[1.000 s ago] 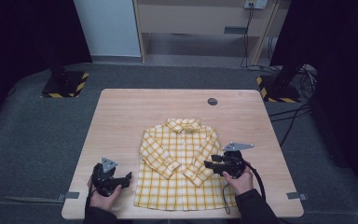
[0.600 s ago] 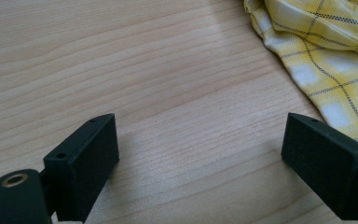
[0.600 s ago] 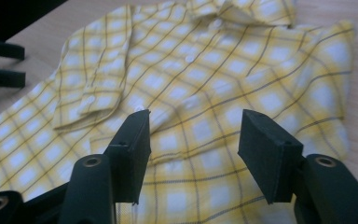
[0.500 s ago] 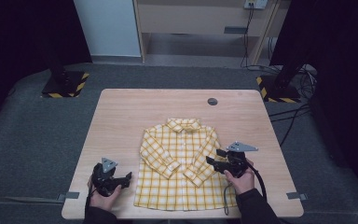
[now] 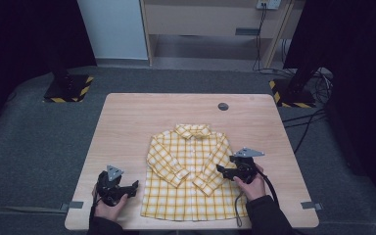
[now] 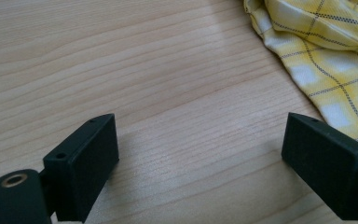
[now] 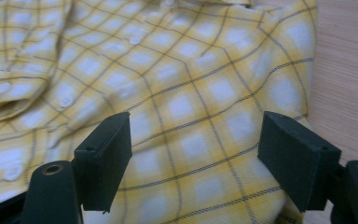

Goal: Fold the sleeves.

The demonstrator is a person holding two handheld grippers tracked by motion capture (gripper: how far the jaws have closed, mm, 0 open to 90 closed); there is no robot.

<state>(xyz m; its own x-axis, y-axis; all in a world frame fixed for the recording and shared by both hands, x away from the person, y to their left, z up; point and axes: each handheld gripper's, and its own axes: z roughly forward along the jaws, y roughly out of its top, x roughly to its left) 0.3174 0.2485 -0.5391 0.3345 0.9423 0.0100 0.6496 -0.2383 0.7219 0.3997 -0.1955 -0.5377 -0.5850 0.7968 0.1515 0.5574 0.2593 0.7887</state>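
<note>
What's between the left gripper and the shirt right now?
Nothing but bare wooden table. In the left gripper view, the open left gripper faces plain wood, with the yellow plaid shirt lying beyond at the right.

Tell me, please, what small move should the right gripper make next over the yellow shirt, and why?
Probably lower the right gripper onto the shirt and close. Its jaws have just been opening and straddle the fabric without pinching it, near the shirt's edge.
</note>
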